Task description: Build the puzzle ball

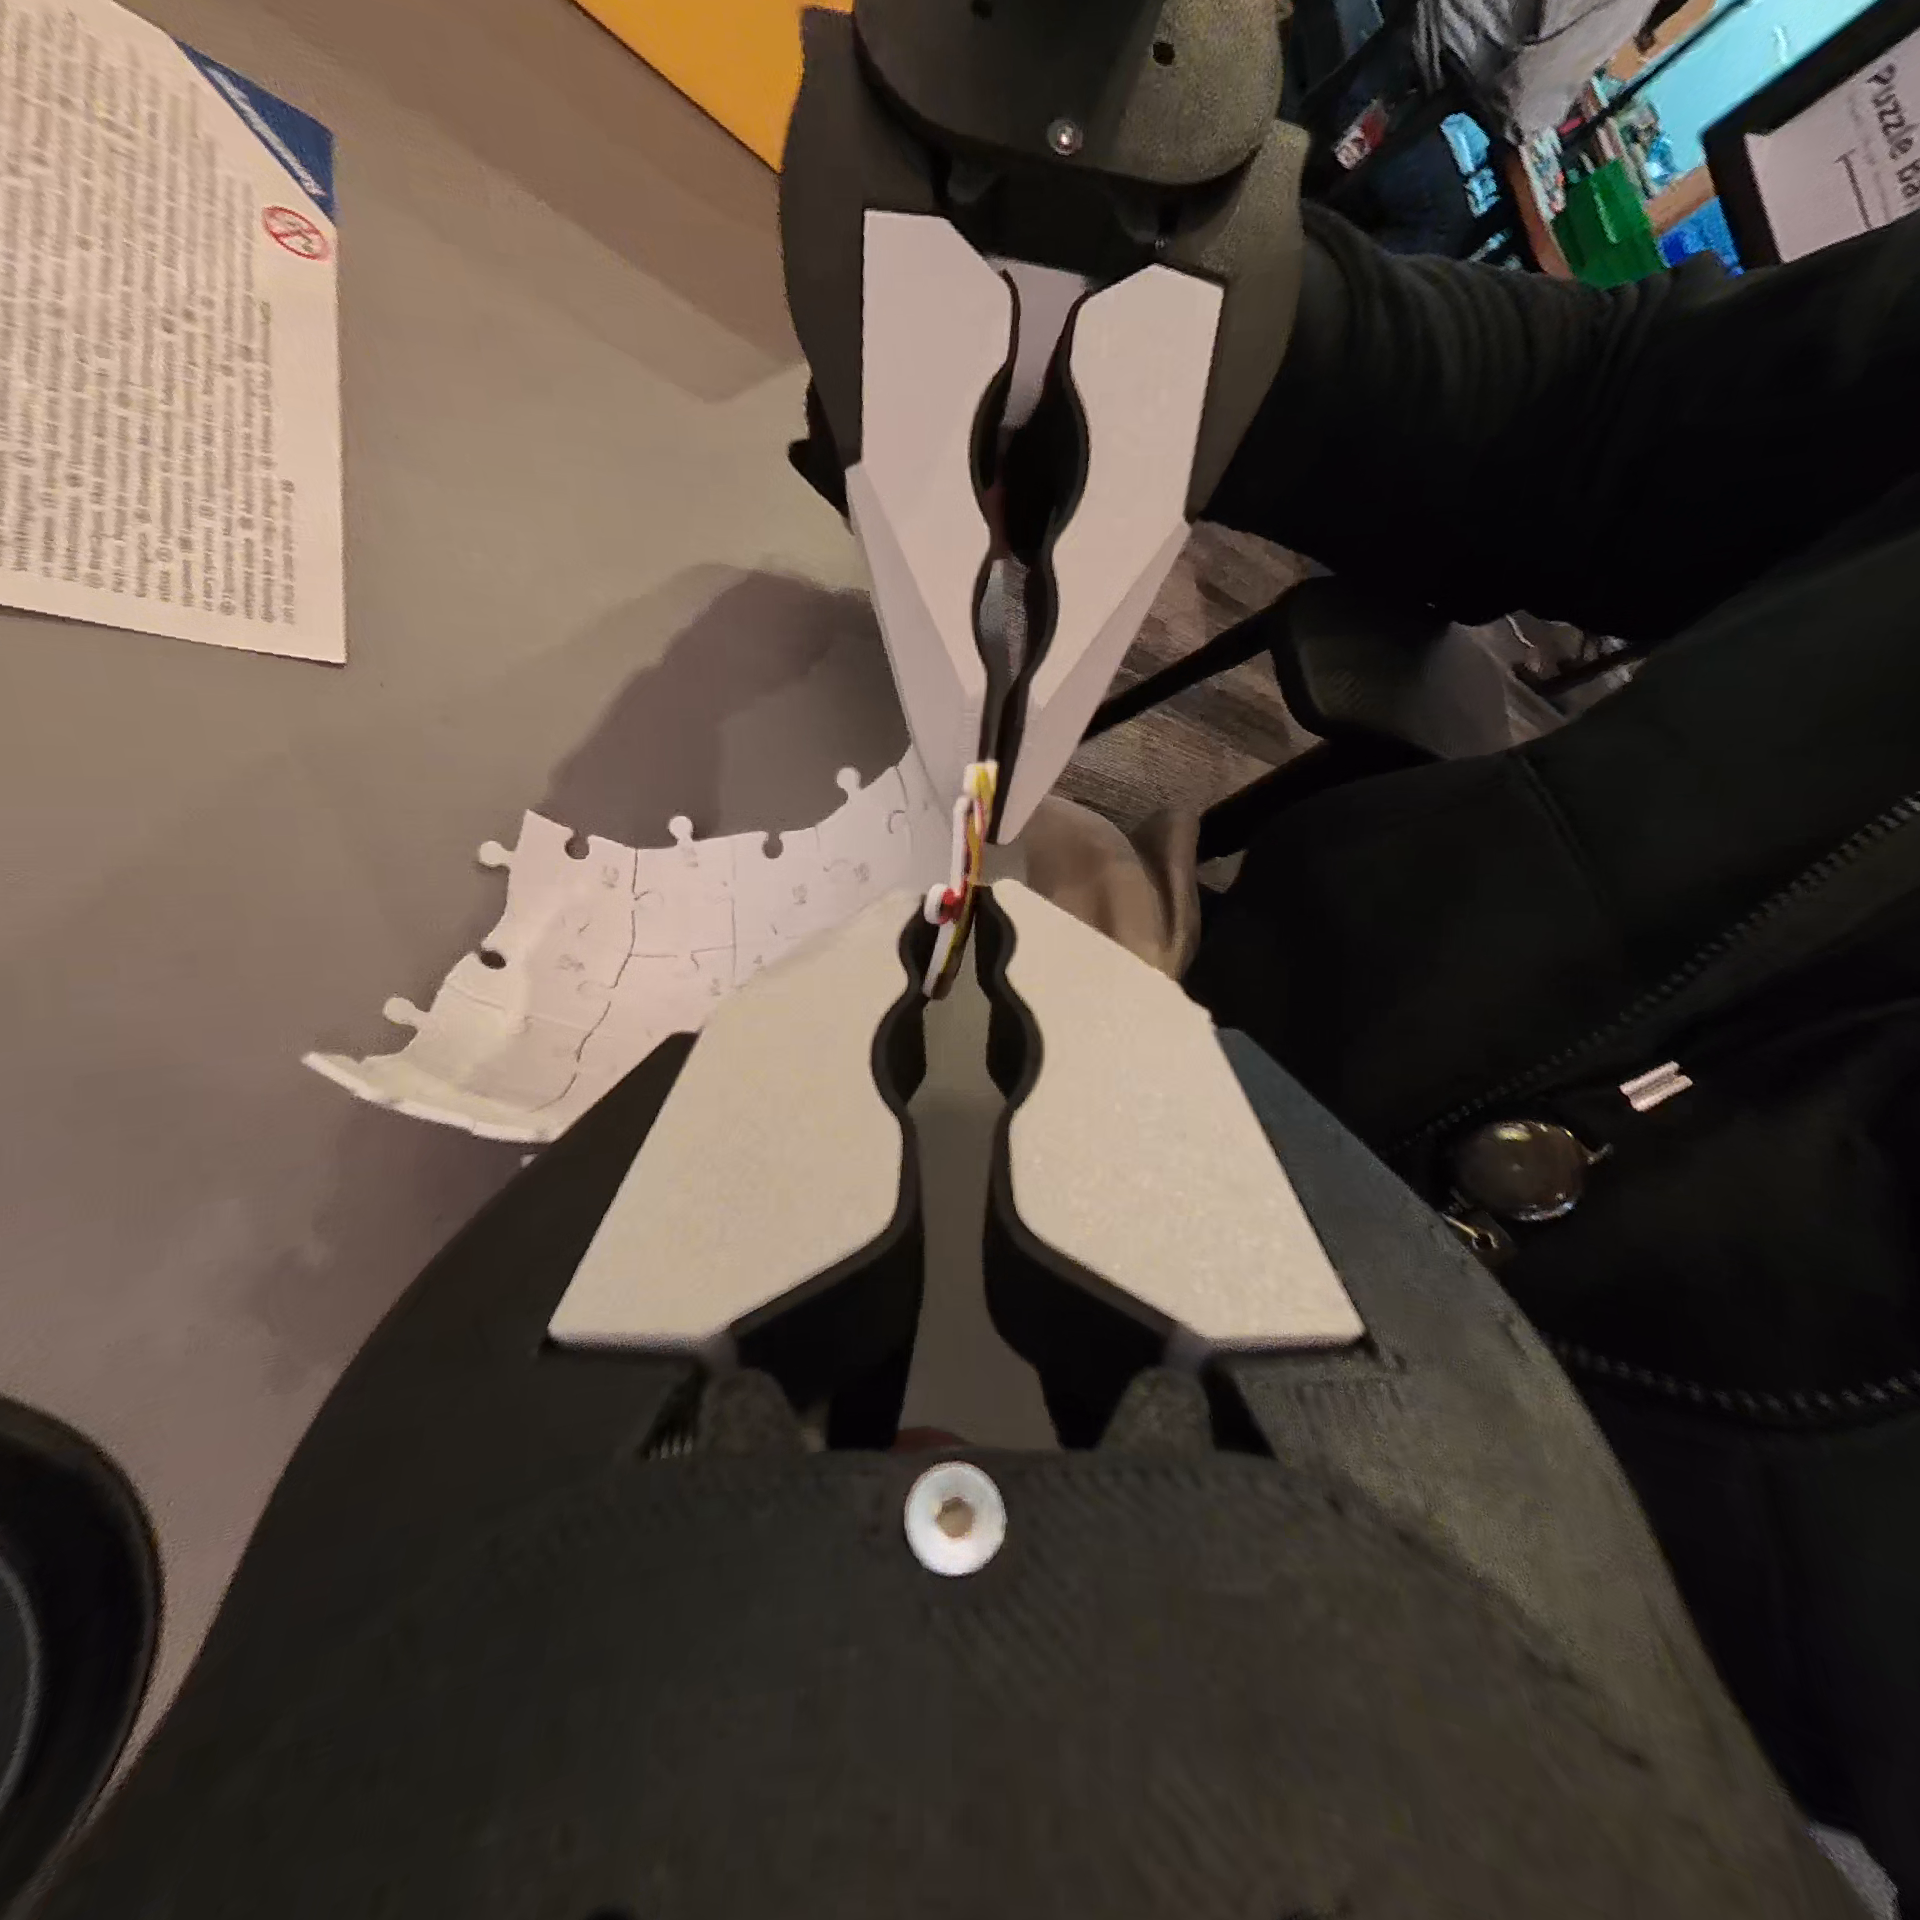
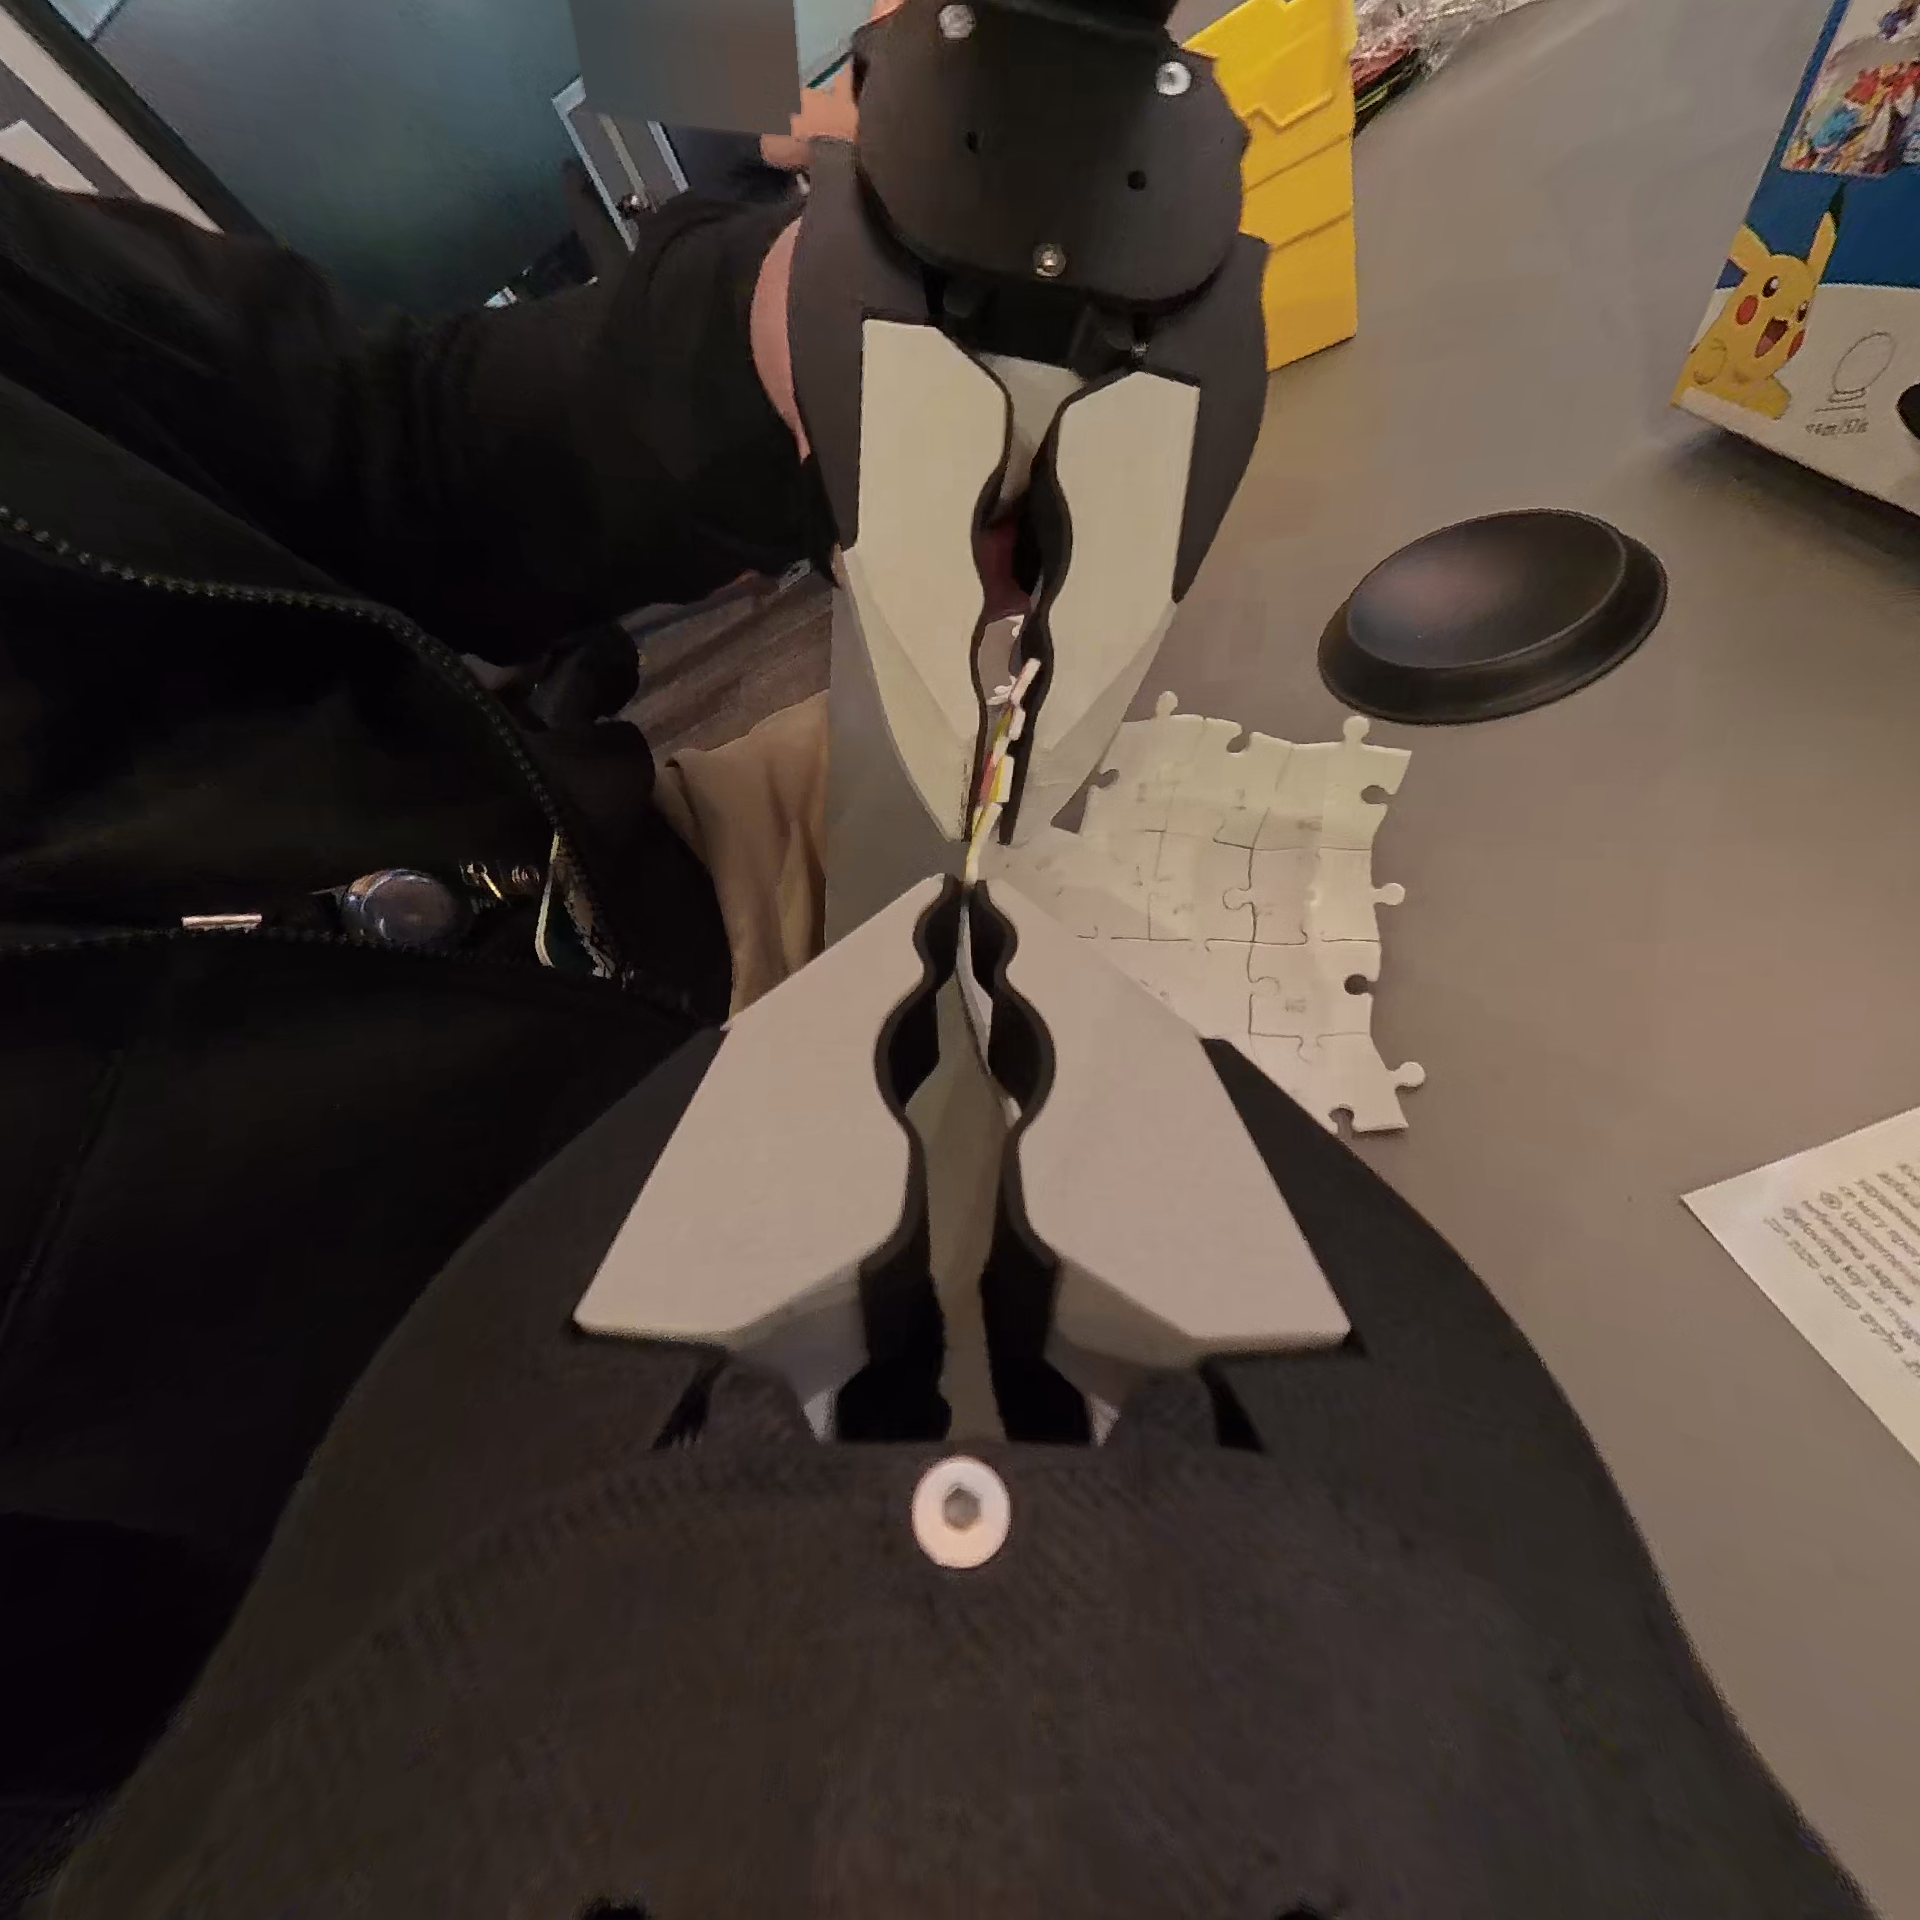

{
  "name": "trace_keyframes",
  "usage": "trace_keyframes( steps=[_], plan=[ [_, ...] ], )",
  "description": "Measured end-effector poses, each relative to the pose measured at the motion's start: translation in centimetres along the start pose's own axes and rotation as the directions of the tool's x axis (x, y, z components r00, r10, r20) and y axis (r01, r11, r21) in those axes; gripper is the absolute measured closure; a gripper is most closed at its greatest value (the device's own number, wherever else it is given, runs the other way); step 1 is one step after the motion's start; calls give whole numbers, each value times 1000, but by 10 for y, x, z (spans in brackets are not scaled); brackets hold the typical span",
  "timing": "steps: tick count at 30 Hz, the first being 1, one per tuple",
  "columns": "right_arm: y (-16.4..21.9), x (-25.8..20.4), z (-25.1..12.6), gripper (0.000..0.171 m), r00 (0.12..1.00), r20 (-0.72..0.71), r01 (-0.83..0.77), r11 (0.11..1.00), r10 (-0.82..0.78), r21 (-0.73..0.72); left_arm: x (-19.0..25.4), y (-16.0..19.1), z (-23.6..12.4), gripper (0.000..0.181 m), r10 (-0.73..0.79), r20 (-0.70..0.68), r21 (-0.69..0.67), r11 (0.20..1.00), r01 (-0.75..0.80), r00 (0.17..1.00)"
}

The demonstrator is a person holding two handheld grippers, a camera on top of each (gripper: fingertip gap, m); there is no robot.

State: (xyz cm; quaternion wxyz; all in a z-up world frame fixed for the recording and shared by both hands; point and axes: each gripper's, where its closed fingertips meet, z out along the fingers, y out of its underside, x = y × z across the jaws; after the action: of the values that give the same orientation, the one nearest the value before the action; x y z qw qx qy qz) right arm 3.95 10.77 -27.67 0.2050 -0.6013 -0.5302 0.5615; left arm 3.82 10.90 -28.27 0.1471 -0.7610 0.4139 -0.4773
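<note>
Left gripper (image 1: 961, 914) and right gripper (image 2: 966, 899), tip to tip above the table edge, each nearly closed on an edge of a small puzzle piece (image 1: 966, 852), seen edge-on, long axis running gripper to gripper, presumably to press two parts together. Beyond: curved assembled puzzle section (image 2: 1247, 914), blank side up, lying on the grey table (image 2: 1558, 935), long axis across the table. Farther: black stand (image 2: 1491, 613), instruction sheet (image 1: 166, 332), puzzle box (image 2: 1808, 239).

Grey table (image 2: 1558, 935) carries leaflet (image 2: 1829, 1268), black dish (image 2: 1496, 613), boxes (image 2: 1808, 270).
</note>
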Motion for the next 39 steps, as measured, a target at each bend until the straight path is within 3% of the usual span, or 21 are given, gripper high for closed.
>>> trace_keyframes(
  steps=[8,16,24,31,34,39],
  plan=[
    [0,-7,-2,171,995,92,35,999,-36,14,10,0,2,177,19,-189,20,1000,-16,982],
    [-1,-11,-1,171,986,157,60,998,-61,12,11,2,2,177,43,-226,12,999,-41,973],
    [-4,-21,1,171,969,234,69,997,-76,37,22,2,-1,177,55,-384,2,998,-59,922],
    [-8,-22,-2,171,960,275,35,996,-57,86,24,-2,-1,166,77,-401,31,997,-70,913],
    [-6,-18,-2,171,962,272,19,997,-37,71,24,-2,0,178,92,-391,38,996,-84,916],
    [-4,-17,-2,171,964,265,15,998,-30,57,21,-2,1,179,122,-338,37,992,-117,933]
  ],
)
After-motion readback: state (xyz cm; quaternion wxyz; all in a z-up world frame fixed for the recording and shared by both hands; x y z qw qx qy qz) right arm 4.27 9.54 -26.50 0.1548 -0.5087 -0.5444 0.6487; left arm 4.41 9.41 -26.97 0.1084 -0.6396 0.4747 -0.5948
